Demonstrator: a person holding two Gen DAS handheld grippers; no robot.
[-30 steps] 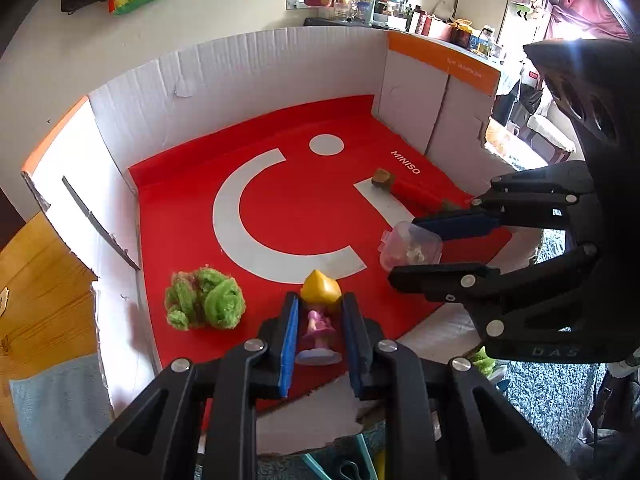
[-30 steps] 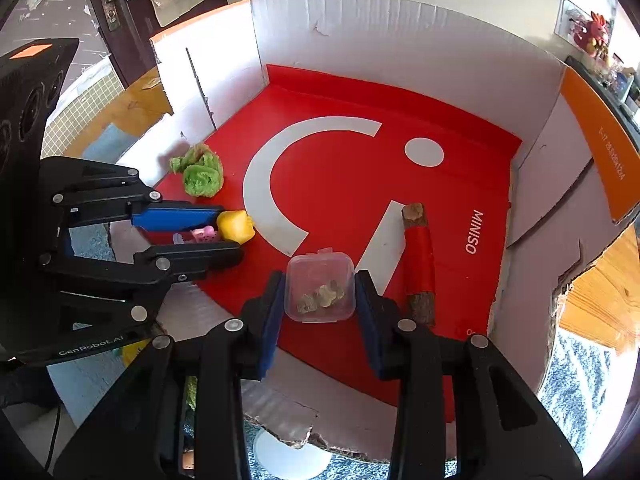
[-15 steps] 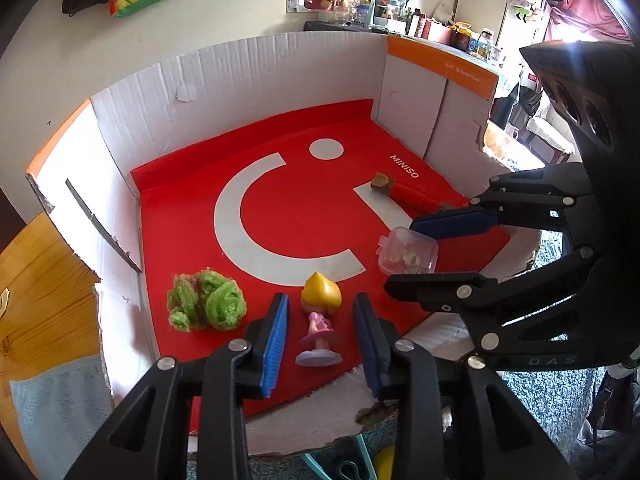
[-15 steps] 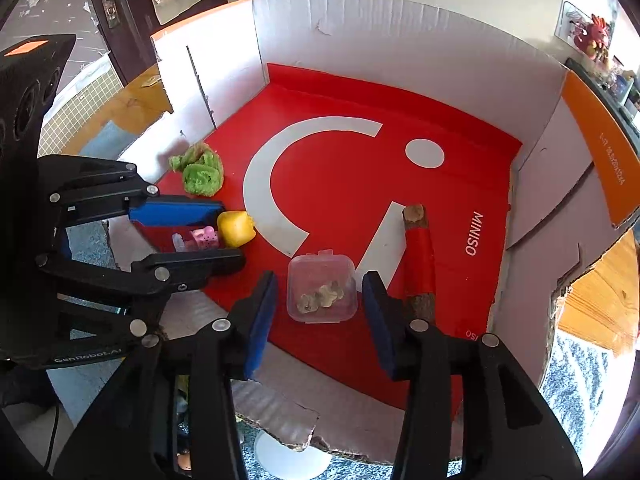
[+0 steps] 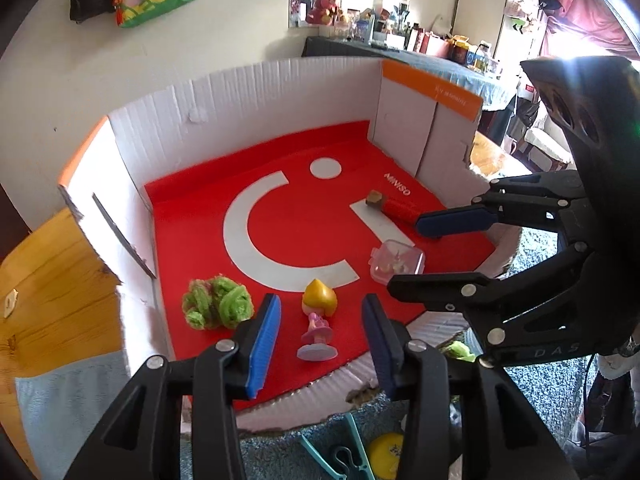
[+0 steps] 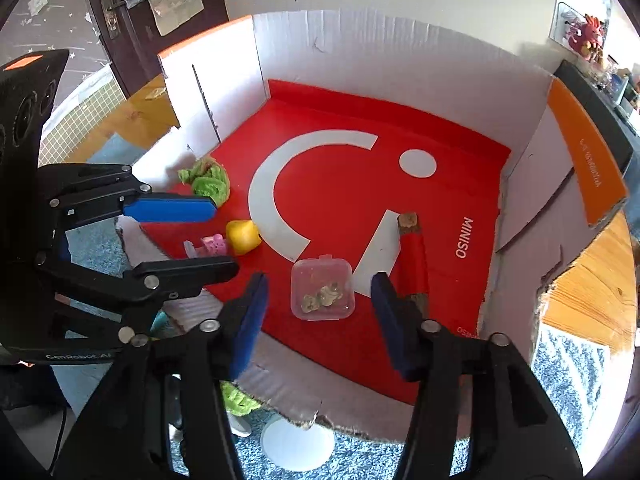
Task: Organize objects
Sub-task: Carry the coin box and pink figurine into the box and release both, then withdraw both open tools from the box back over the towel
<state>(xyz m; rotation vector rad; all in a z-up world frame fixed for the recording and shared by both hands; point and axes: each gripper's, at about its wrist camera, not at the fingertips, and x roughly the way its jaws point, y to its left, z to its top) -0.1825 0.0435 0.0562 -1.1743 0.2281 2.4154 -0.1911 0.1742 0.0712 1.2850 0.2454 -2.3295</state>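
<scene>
A small pink figurine with a yellow head (image 5: 317,326) lies on the red floor of the cardboard box (image 5: 280,92), near its front edge; it also shows in the right wrist view (image 6: 232,240). My left gripper (image 5: 320,338) is open around it, not touching. A small clear plastic case with bits inside (image 6: 322,289) sits on the red floor; it also shows in the left wrist view (image 5: 396,261). My right gripper (image 6: 318,314) is open around the case, apart from it.
A green fuzzy ball (image 5: 217,302) lies left of the figurine. A red stick with wooden ends (image 6: 412,258) lies right of the case. The box has white walls on three sides and a low torn front edge (image 6: 320,396). Clips and a yellow item (image 5: 386,450) lie on the carpet outside.
Both grippers let go and opened wide: the left released the figurine, the right released the clear case. Both drew back a little; the figurine and case rest on the red floor.
</scene>
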